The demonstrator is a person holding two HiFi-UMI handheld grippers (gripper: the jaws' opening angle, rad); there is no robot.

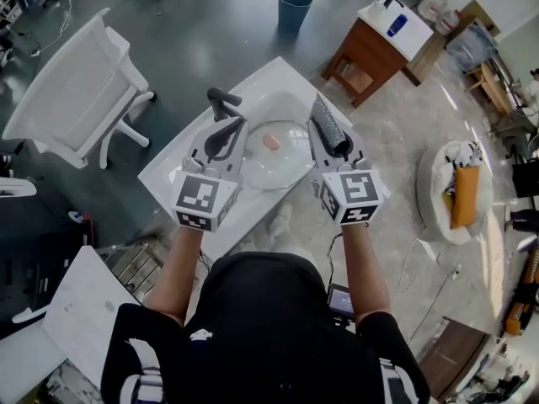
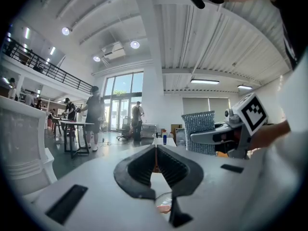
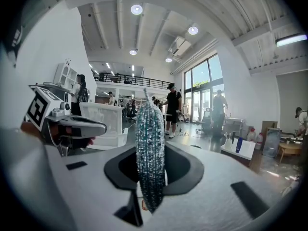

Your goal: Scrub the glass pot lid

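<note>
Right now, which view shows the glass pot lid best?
Head view: whole glass pot lid shows. The left gripper view shows a sliver under its jaws; in the right gripper view the scrubber nearly hides it.

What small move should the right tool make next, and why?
Probably lower the right tool and tip it inward until the scrub sponge meets the glass lid. The sponge is pinched in that tool, beside the lid's right edge and apparently not touching the glass yet.

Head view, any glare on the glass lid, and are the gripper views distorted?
Head view: sharp, soft sheen on the glass pot lid. Left gripper view and right gripper view: strong fisheye curving, black corners, bright windows; scrubber close and sharp.
</note>
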